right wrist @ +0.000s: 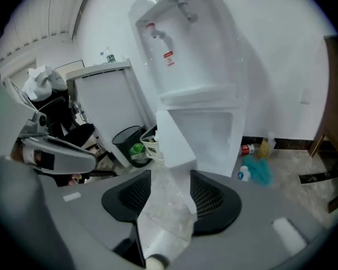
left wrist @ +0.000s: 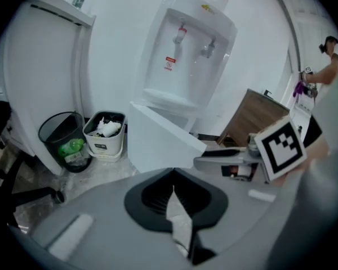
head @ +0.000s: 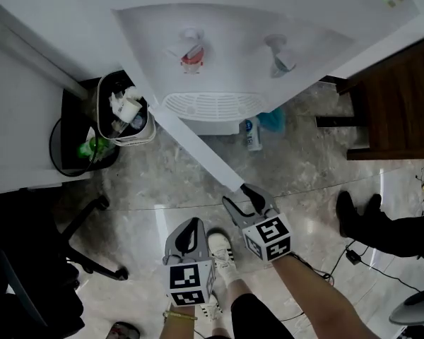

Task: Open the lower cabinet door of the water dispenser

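Observation:
The white water dispenser (head: 226, 41) stands against the wall, with a red tap and a grey one above its drip tray. Its lower cabinet door (head: 191, 136) is swung out toward me and shows edge-on from above. My right gripper (head: 244, 200) is at the door's free edge. In the right gripper view the door (right wrist: 172, 139) reaches down between the parted jaws of the right gripper (right wrist: 172, 190), with floor showing beside it, so the pads do not clamp it. My left gripper (head: 189, 232) hangs lower left of it, shut and empty, and the left gripper view looks over its jaws (left wrist: 174, 193) at the open door (left wrist: 158, 142).
A white waste bin (head: 127, 115) and a black bin (head: 85, 147) stand left of the dispenser. A bottle (head: 252, 133) and a teal cloth (head: 272, 119) lie by its base. A wooden cabinet (head: 396, 104) is at right, another person's shoes (head: 360, 214) lower right, an office chair's base (head: 92, 246) at left.

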A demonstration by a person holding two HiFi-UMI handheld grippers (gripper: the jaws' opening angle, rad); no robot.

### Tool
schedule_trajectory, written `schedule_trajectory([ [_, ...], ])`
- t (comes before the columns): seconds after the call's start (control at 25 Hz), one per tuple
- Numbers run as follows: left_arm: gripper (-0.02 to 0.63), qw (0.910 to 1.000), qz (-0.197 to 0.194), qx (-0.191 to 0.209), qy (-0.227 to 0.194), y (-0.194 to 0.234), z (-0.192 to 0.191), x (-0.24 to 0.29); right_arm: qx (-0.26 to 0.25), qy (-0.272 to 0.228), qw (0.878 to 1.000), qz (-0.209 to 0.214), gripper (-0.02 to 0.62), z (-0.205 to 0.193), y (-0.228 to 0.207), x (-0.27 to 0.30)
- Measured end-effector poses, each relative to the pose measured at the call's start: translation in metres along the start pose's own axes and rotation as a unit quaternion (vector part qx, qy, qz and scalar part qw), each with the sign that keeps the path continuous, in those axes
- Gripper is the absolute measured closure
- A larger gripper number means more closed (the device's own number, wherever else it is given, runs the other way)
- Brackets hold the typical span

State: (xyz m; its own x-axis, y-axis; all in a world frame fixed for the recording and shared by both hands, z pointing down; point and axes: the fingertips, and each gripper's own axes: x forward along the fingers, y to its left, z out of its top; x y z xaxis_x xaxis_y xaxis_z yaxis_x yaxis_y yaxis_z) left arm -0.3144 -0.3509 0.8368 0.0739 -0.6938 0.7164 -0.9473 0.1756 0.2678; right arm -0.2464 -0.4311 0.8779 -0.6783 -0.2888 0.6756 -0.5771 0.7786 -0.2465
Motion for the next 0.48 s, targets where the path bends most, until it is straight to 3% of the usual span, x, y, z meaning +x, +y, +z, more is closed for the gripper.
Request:
schedule_trajectory([
  [0.24, 0.600, 0.9991, 0.032, -0.027, 0.009, 0.039, -0.036, -0.027, 0.025, 0.011, 0.999, 0.035, 0.459, -0.018, 0.086, 0.012],
  [0.48, 0.600, 0.9967, 0.061, -0.051, 0.016, 0.073, -0.058, -0.043, 0.032, 0.021, 0.999, 0.025, 0.575, -0.020, 0.121, 0.029],
])
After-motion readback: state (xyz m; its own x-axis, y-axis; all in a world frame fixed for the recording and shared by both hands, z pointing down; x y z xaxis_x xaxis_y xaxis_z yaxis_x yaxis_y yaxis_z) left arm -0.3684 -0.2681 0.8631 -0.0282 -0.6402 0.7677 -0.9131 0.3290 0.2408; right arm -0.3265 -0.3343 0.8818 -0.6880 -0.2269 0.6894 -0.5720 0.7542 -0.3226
